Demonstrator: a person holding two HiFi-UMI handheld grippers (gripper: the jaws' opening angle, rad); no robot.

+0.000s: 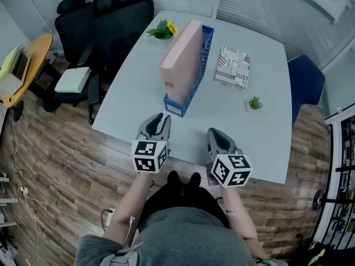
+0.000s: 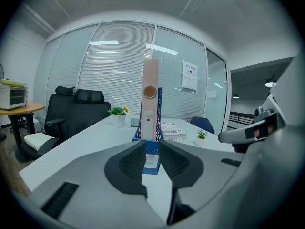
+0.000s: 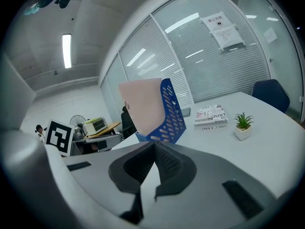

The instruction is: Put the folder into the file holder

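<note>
Left tongs (image 1: 161, 117) slightly apart, right tongs (image 1: 215, 132) together, over white table (image 1: 138, 76); wood floor (image 1: 55, 165)

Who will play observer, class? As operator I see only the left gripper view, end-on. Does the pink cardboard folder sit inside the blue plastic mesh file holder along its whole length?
Observer: Yes. In the head view, the pink cardboard folder stands upright inside the blue plastic mesh file holder from front to back.
Operator: Is the right gripper holding anything?
Observer: No. Its own view shows the right gripper with its jaws together and nothing between them.
Operator: Where are the grippers relative to the table?
Observer: From the head view, the left gripper and the right one hover at the near edge of the white table, short of the holder.
</note>
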